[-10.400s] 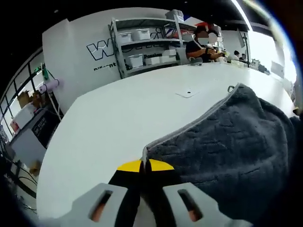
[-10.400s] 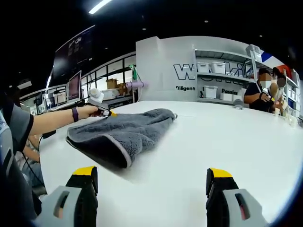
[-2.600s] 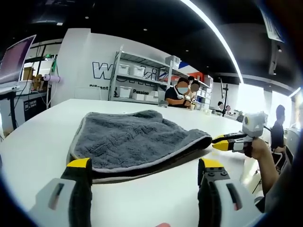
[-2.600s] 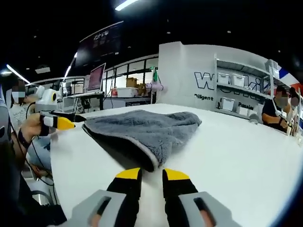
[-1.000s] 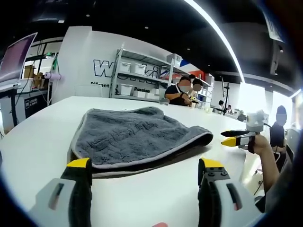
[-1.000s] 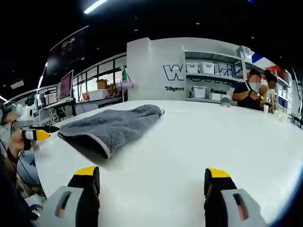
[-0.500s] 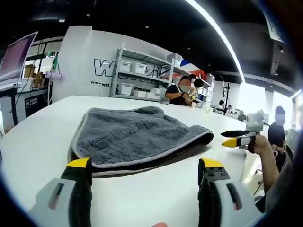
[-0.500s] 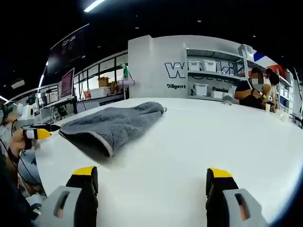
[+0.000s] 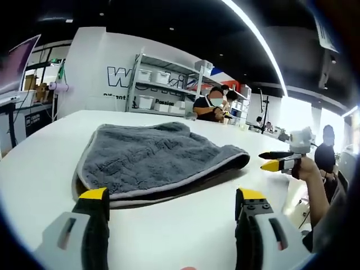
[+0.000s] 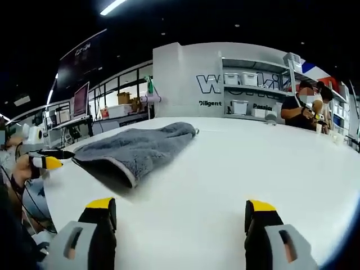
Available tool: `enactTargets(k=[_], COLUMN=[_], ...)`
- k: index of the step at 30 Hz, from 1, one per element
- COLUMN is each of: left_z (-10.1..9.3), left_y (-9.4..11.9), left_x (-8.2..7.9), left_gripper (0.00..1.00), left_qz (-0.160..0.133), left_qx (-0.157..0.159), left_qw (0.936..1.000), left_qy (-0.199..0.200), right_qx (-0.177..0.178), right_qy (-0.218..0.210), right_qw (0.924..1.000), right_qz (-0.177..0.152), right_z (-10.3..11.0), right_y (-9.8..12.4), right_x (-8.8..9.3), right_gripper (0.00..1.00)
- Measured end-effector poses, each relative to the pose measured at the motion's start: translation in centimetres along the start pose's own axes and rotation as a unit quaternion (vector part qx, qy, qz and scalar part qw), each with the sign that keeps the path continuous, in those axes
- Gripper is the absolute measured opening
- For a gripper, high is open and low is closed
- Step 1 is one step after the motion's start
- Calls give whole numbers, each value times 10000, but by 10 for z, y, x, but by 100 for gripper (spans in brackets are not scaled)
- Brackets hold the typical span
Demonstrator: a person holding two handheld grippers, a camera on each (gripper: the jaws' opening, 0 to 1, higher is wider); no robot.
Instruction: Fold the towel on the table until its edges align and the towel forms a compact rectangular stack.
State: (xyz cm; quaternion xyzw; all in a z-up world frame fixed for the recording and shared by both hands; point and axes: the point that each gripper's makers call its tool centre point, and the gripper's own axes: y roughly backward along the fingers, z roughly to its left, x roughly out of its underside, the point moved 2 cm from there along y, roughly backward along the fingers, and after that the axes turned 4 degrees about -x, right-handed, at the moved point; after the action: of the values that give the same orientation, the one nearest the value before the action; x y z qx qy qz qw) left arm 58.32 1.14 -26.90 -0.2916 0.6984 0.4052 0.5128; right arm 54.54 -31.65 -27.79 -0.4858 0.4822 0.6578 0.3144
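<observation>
On the far white wall (image 10: 185, 84), large outlined letters beginning "W" run behind the shelving (image 10: 253, 95), and a smaller word, "Diligent", stands below them, the rest being hidden.

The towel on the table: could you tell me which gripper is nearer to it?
Left. The left gripper sits just before the towel; the right gripper is off its corner.

Both tongs, left (image 9: 173, 203) and right (image 10: 181, 212), gape wide, gripping nothing.
</observation>
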Motion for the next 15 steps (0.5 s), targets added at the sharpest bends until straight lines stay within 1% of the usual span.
enactTargets(k=[3,5,8,10,12,15], left_z=[1,2,8,15,18,30], left_y=[-5,-9,-16,-24,-30,-50], left_x=[-1,0,-3,-5,-7,-13], left_gripper=[97,98,95,92,92,92], left_qz=[63,162,282,437,525,697], left_qx=[20,95,154,194,246,407], left_qw=[10000,9998,9995,9988,9982,9964], left_qy=[4,21,28,-85,-142,-245], right_qx=[12,18,11,1,-13,-13], right_qy=[-6,-12,-15,-3,3,21], right_qw=[10000,10000,10000,10000,10000,10000], right_qz=[-13,-21,14,25,24,-7], right_z=[-1,-2,-3,-3,-3,-3], right_y=[1,2,1,1,1,2], right_x=[0,0,1,1,1,-2], right_gripper=[99,99,99,99,99,99])
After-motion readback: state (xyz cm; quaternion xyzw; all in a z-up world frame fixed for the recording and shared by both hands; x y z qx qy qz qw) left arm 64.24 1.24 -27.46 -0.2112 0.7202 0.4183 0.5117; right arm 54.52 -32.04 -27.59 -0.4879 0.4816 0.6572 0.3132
